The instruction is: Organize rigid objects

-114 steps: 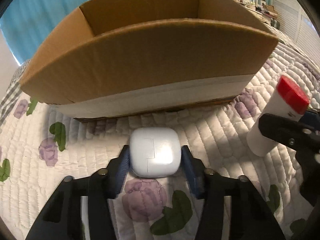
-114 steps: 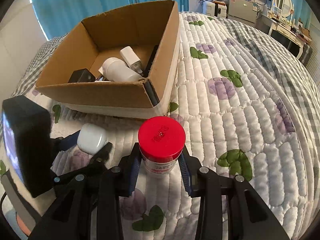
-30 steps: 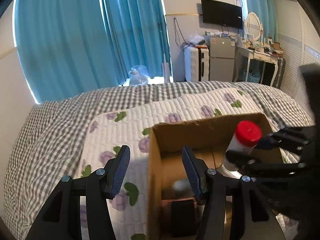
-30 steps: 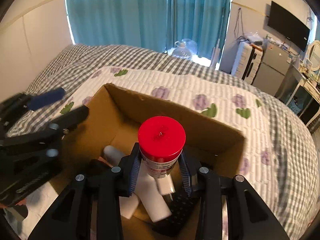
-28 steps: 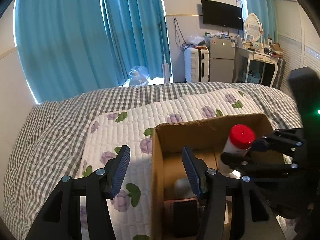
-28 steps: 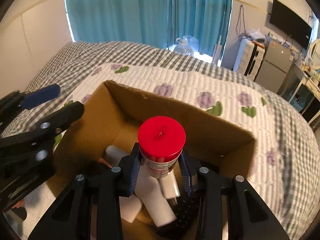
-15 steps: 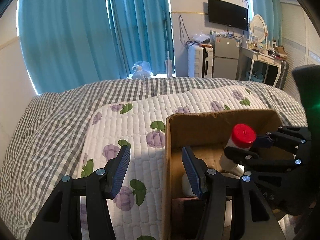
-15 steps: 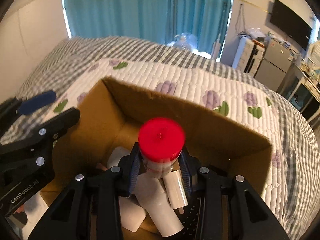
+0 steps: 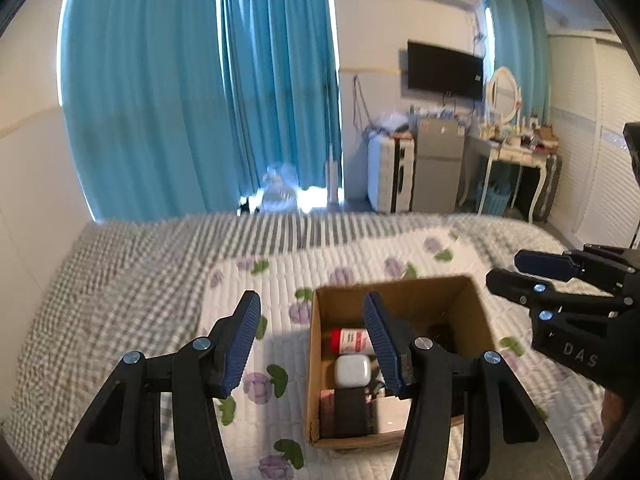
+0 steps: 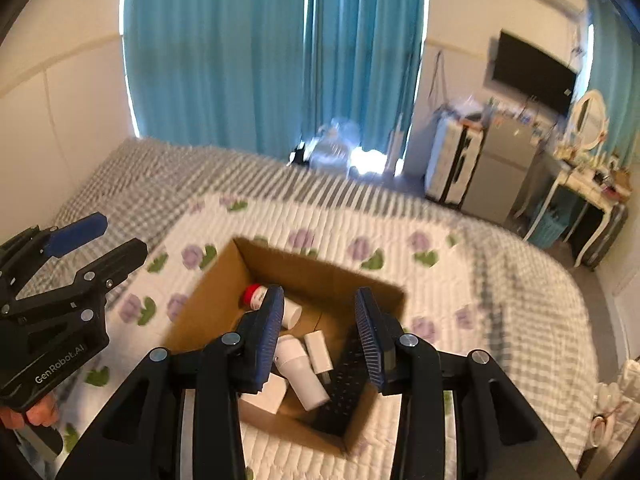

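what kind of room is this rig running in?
A bedroom, most likely in a home. A cardboard box of small items sits on a bed with a floral quilt, teal curtains cover the window, and a wall TV hangs near a vanity mirror.

Matt cardboard box (image 9: 404, 292) on a quilted cloth cover (image 9: 352, 268) holds a smooth white plastic case (image 9: 352, 370).

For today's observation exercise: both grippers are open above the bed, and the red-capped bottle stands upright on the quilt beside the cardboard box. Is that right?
Not quite. The red-capped bottle lies on its side inside the cardboard box, not upright on the quilt; the left wrist view shows it beside the white case. The left gripper and right gripper are indeed open above the bed.
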Demonstrator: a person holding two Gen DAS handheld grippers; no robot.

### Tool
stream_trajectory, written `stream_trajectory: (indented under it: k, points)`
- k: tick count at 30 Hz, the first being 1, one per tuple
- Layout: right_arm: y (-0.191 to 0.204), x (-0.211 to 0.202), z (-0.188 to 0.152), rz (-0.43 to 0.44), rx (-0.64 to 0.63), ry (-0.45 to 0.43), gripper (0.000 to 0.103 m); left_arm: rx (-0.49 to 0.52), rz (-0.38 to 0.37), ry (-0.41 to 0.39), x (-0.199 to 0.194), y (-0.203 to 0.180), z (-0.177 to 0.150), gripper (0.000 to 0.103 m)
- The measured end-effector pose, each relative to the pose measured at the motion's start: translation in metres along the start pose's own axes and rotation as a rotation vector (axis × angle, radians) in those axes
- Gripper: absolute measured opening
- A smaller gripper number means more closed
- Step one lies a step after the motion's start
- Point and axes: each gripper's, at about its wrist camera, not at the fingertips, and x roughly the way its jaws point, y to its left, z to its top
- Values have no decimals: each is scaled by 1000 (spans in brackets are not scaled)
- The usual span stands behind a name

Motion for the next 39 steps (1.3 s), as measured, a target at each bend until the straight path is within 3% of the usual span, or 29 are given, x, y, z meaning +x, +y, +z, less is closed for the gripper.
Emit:
stream_trajectory:
  k: [6,10,13,14,15,17,20,22,23,24,27,33,39]
  points:
    - [4,-95,10,-90,-43,-143,37,11,-23,-112,-68,-3,20,56]
    - [13,-149,-8,-151,-65,-254,37,34,-49,-189,-109,-6,13,57]
    - [12,-169,-27,-140,-32,-306,37,39,-57,-228,-123,-4,-2,61]
    - [10,-172,-35,-115,-16,-325,44,38,-56,-238,-124,-4,-6,64]
    - [9,-174,-43,-91,-4,-340,60,38,-53,-250,-125,-3,-11,68]
    - [7,-174,-59,-80,25,-368,72,29,-44,-280,-124,1,-26,70]
    - [6,-161,-80,-86,51,-378,72,13,-45,-283,-115,3,-43,78]
    - [2,-146,-96,-95,86,-388,84,-15,-50,-270,-101,2,-54,94]
    - [0,-140,-104,-104,101,-392,94,-24,-60,-263,-90,1,-62,95]
    - [-2,-131,-110,-110,116,-390,96,-24,-61,-259,-83,-1,-68,95]
    - [-8,-98,-128,-98,150,-348,101,1,-18,-249,-54,-8,-91,102]
    - [1,-56,-165,-126,130,-308,103,29,-15,-229,-35,-16,-134,103]
    - [-3,-41,-173,-121,128,-298,103,32,-17,-216,-29,-21,-146,103]
